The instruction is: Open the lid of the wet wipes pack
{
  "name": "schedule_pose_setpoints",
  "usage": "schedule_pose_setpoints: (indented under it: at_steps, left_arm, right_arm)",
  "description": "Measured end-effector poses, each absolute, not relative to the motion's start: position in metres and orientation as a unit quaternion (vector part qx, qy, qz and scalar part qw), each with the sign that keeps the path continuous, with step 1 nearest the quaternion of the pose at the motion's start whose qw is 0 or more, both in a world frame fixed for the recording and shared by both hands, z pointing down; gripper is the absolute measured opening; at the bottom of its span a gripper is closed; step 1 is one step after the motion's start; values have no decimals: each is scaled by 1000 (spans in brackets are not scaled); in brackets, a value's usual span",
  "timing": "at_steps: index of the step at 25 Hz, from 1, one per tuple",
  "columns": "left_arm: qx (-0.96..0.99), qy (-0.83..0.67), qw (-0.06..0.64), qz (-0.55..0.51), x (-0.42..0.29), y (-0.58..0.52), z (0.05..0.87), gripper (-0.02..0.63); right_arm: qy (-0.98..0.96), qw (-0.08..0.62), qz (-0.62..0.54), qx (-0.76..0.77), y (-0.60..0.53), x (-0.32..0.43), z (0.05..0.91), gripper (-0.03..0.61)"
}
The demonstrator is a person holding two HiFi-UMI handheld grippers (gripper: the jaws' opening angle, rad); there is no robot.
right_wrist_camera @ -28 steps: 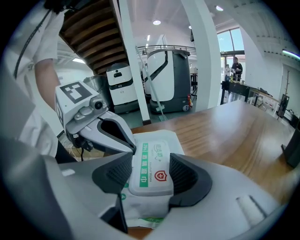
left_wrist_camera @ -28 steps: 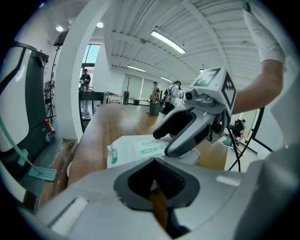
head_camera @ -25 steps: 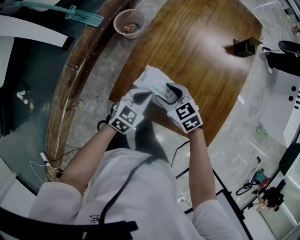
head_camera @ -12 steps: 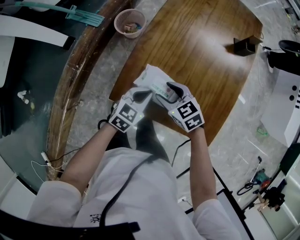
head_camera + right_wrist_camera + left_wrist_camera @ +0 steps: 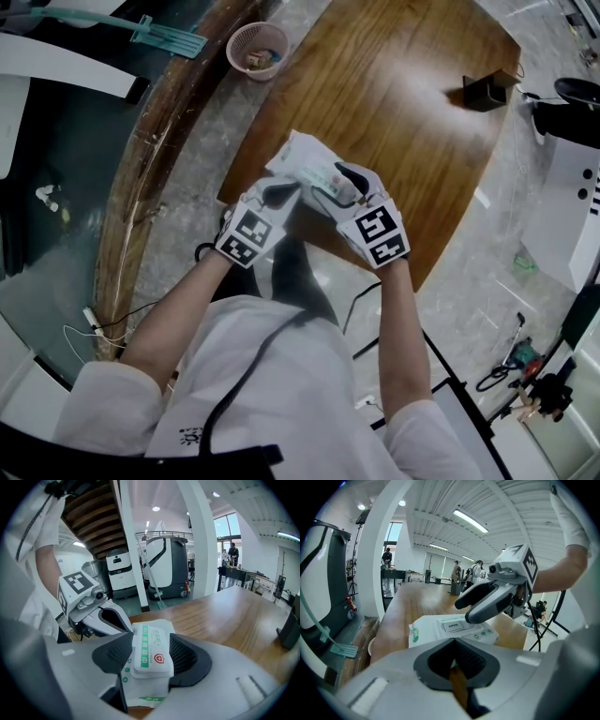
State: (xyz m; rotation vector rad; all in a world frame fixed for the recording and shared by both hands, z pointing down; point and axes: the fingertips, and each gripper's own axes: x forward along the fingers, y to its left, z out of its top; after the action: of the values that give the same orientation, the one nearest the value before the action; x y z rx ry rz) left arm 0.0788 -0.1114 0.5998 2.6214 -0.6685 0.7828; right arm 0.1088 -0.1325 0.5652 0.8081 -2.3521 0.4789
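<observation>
Left gripper [image 5: 457,643] fingers are pinched shut on the near edge of the wipes pack [image 5: 425,631]. Right gripper [image 5: 151,654] fingers clamp its lid [image 5: 153,641] over the table [image 5: 403,112].

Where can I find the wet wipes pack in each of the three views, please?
Head view: the pack is at the centre, over the near edge of the table.
Left gripper view: pack at the centre, just beyond the left gripper.
Right gripper view: pack at lower centre, between the jaws of the right gripper.
Shared landmark: the wooden table.
</observation>
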Motion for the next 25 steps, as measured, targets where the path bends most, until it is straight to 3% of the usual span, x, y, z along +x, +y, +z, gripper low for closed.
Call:
schedule_pose_setpoints:
  at_steps: [25]
  left_arm:
    - [926, -254, 148, 236, 85, -120, 559, 2]
  right_arm:
    - [-846, 234, 208, 432, -176, 179, 564, 210]
